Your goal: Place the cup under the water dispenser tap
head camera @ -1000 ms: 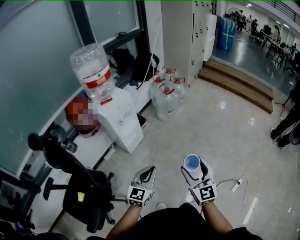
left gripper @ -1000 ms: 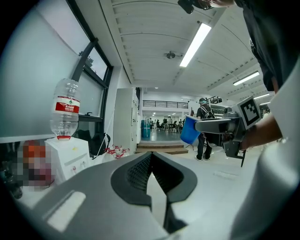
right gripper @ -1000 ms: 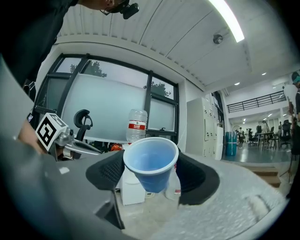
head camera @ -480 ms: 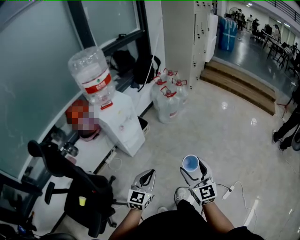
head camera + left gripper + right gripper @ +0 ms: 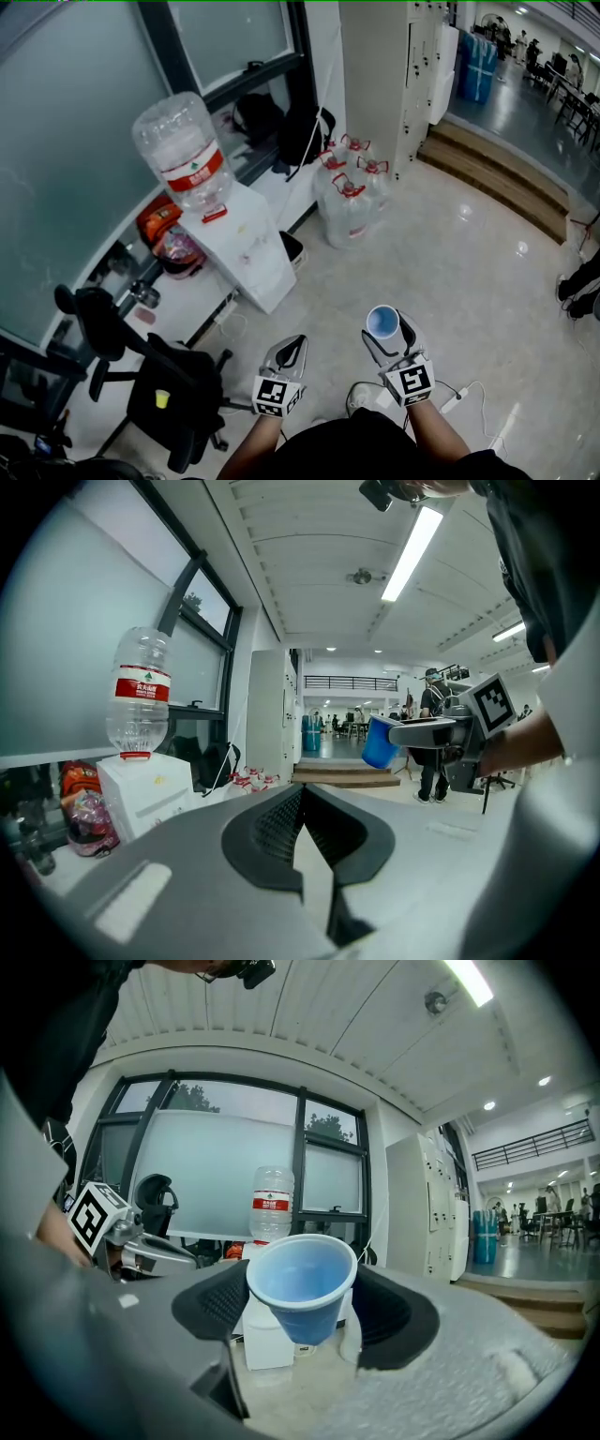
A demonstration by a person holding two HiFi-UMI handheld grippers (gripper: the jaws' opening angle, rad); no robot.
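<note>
A white water dispenser [image 5: 251, 255] with a clear bottle [image 5: 181, 150] on top stands against the window wall, up and to the left of both grippers. My right gripper [image 5: 384, 339] is shut on a blue plastic cup [image 5: 382, 323], mouth up and empty. In the right gripper view the cup [image 5: 300, 1290] sits between the two dark pads, with the dispenser [image 5: 265, 1346] beyond it across the floor. My left gripper [image 5: 292, 351] hangs beside it with nothing in it. Its jaws meet in the left gripper view, where the dispenser [image 5: 142, 794] stands far left.
A black office chair [image 5: 169, 386] stands at the lower left, close to my left gripper. Several full water bottles [image 5: 352, 202] sit on the floor right of the dispenser. A red bag [image 5: 161, 217] lies left of it. A white power strip with cable [image 5: 459, 395] lies by the person's feet. Wooden steps [image 5: 497, 178] rise at the far right.
The person has walked on across the floor, so the dispenser sits slightly lower and nearer in the head view. Both grippers keep their pose, and the cup stays in the right one.
</note>
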